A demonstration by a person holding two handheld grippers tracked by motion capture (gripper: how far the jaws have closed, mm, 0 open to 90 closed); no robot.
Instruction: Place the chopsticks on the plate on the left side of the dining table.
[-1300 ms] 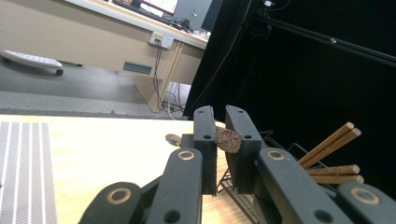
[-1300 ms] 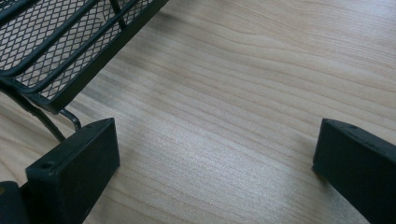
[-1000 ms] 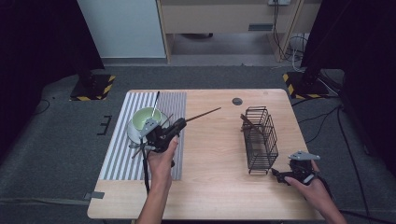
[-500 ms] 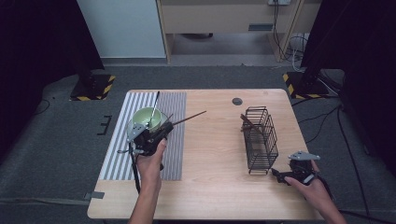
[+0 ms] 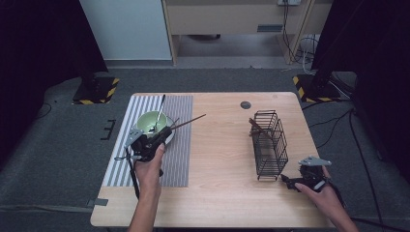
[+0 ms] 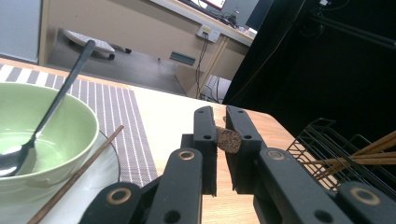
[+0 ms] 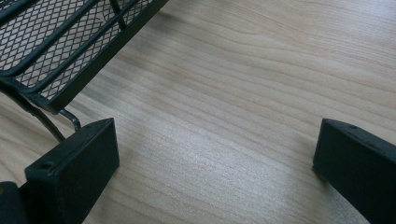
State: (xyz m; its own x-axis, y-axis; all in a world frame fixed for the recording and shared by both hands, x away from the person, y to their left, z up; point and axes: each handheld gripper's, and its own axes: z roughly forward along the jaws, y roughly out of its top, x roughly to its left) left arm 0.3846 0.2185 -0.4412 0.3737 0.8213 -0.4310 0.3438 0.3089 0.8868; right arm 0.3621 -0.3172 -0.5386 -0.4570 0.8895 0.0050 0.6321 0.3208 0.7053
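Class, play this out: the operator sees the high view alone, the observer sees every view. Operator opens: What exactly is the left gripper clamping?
Observer: The left gripper is shut on the blunt end of a brown chopstick.
Operator: Is another chopstick by the bowl?
Observer: Yes, a second chopstick lies slanted across the white plate, against the green bowl.
Operator: And the right gripper?
Observer: The right gripper is open over bare table, with the wire basket foot beside one jaw.

Even overhead light, dim surroundings, soft focus
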